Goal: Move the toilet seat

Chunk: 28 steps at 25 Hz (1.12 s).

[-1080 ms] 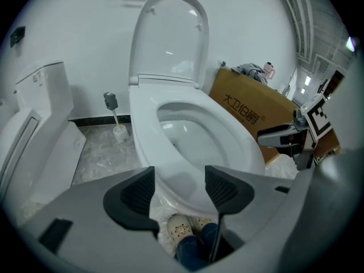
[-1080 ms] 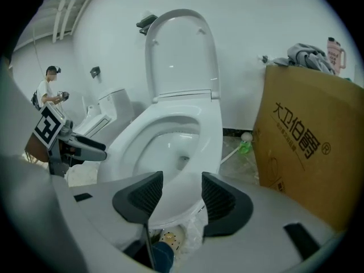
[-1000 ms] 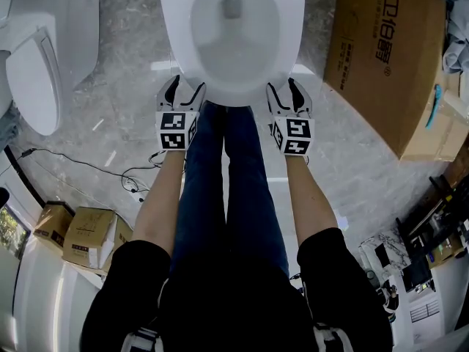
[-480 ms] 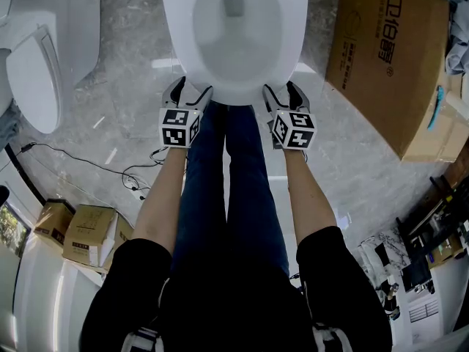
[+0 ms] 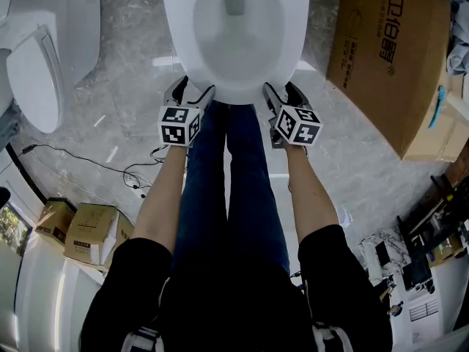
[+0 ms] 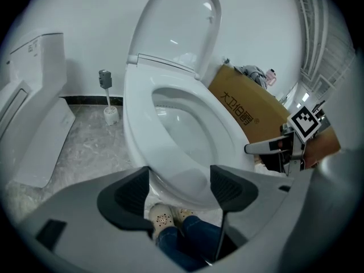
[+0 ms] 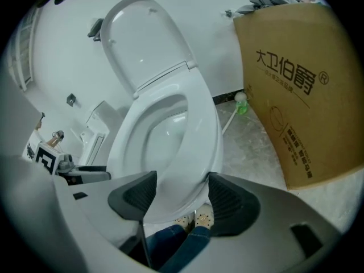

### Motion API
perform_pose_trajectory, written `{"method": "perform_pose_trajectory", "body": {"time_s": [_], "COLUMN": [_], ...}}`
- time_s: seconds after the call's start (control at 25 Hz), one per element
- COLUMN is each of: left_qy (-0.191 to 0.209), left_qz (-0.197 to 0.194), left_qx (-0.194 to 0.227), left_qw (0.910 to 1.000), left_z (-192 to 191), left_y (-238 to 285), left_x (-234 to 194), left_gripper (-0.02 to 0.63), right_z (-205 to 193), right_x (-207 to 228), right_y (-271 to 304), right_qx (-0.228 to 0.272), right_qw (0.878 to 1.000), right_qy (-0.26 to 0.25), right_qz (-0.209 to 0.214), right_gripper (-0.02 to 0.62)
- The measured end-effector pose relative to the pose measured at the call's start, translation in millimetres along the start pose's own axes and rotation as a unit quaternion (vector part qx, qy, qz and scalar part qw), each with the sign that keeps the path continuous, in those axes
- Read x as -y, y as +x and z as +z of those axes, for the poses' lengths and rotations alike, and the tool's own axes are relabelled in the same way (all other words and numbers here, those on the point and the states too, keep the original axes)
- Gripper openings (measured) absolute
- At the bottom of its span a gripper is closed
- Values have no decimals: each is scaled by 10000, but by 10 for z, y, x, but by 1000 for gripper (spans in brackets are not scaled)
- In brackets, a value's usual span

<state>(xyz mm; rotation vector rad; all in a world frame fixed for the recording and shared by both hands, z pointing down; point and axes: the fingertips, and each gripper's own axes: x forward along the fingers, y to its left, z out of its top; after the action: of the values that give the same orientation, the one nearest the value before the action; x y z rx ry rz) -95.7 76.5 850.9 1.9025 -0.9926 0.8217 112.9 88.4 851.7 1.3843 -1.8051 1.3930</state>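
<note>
at upper centre, the left gripper [image 5: 192,88] and right gripper [image 5: 281,89], jaws spread and just opened wider, straddle the toilet seat's [image 5: 236,94] front rim without pinching it.

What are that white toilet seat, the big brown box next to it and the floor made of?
Toilet seat: glossy white with bright highlights, probably hard plastic, though ceramic can't be ruled out.
Box: matte brown cardboard, with dark printed characters and creased edges.
Floor: grey veined stone or stone-look tile, slightly shiny.
</note>
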Motion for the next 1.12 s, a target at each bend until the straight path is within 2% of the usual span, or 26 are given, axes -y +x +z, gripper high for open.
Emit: {"method": "perform_pose_trajectory", "body": {"time_s": [0.28,0.68,0.92,1.12], "left_qy": [-71,-37,-117,-69], "left_qz": [-10,-38,-50,-46], "left_qx": [-92,-135,-141,-60], "left_qw": [9999,9999,9998,9999], "left_z": [2,-12,-10,15], "left_y": [-22,1,11,-38], "left_x": [17,4,7,20], "left_gripper": [336,337,337,337], "right_z": [15,-17,44,95], "right_x": [-45,-11,38,20], "right_y": [-91,10,59,-2], "right_qx": [-11,-51,-179,-19], "right_qw": [9996,9999,9980,9961], "right_qy": [272,131,592,866], "right_qz": [-13,0,-132,-161], "right_gripper": [292,296,299,296]}}
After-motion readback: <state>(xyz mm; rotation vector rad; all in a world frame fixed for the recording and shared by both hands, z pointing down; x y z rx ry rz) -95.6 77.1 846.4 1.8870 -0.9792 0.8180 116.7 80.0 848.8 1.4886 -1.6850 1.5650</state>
